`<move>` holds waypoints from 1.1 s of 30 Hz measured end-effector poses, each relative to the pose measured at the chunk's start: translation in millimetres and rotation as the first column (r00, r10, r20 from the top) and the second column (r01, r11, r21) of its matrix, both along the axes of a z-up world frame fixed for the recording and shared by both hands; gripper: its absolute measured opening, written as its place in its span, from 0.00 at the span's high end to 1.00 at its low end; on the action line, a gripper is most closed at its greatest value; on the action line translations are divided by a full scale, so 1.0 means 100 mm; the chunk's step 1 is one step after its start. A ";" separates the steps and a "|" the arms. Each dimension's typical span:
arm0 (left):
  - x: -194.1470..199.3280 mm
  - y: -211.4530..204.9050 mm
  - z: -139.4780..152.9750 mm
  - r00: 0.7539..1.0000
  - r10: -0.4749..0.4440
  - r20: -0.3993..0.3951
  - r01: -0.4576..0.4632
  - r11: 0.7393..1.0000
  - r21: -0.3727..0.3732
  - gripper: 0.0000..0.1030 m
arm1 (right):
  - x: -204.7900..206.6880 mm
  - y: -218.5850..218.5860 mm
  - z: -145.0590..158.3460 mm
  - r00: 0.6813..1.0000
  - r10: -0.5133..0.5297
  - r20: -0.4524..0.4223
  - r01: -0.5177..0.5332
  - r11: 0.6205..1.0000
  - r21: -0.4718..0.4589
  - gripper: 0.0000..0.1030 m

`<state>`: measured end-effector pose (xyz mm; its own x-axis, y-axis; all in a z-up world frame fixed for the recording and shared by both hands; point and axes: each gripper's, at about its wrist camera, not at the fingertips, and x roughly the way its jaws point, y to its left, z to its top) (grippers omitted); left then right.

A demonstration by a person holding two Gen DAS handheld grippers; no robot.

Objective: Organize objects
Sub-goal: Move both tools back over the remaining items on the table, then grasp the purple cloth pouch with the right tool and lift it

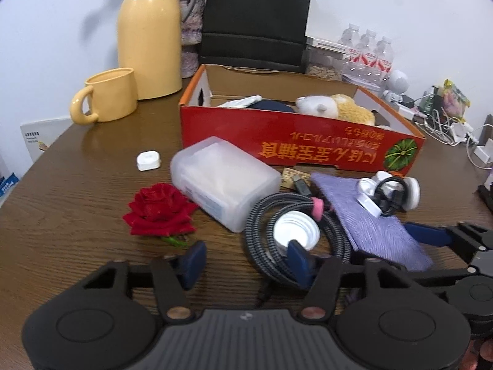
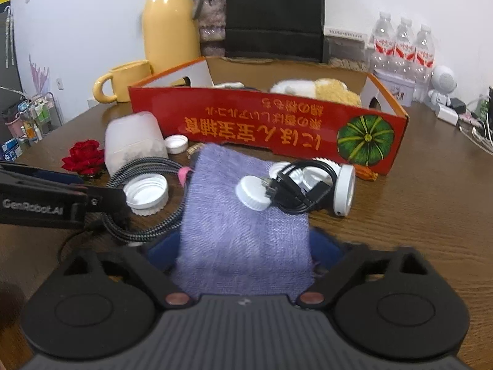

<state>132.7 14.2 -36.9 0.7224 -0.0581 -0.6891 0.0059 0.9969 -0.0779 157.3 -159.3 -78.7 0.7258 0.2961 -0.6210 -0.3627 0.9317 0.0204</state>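
Right wrist view: right tongs (image 2: pixel 243 246) spread, straddling the near end of the purple cloth (image 2: pixel 243 215), which lies flat on the wooden table (image 2: pixel 416 215); no pinch visible yet. Left tongs (image 1: pixel 246 259) part-spread, holding nothing, one finger beside the white lid (image 1: pixel 297 231) that sits inside the braided cable coil (image 1: pixel 268 212).

Probably best to close low on the cloth edge and lift slowly, or clear it first: a white bottle cap (image 2: pixel 254 195) and a coiled black cable (image 2: pixel 295 188) rest on top and would likely slide off. Just beyond, a red cardboard box (image 2: pixel 277 129), open-topped, with a plush toy (image 2: pixel 326 91) inside.

Elsewhere on the table: red rose (image 1: pixel 160 212), translucent plastic case (image 1: pixel 222 182), yellow mug (image 1: pixel 107 95), yellow thermos jug (image 1: pixel 151 37). Behind, black chair (image 1: pixel 258 15), water bottles (image 2: pixel 403 46), white wall.
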 end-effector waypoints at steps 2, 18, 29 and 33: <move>0.00 -0.01 0.00 1.000 0.000 -0.001 0.000 1.000 0.005 0.46 | -0.02 -0.02 0.02 1.000 -0.006 0.011 0.006 1.000 0.008 0.44; -0.06 0.02 0.13 1.000 0.004 0.015 -0.004 1.000 -0.003 0.25 | -0.24 -0.24 0.35 0.994 0.006 0.110 -0.026 0.983 0.182 0.87; 0.05 -0.34 0.12 0.998 -0.063 -0.020 0.064 0.997 0.050 0.03 | -0.33 -0.43 0.47 0.981 -0.017 0.193 -0.024 0.978 0.209 0.87; 0.15 -0.46 0.09 0.997 -0.065 -0.043 0.068 0.994 0.081 0.03 | -0.35 -0.51 0.46 0.976 -0.038 0.216 -0.007 0.979 0.204 0.87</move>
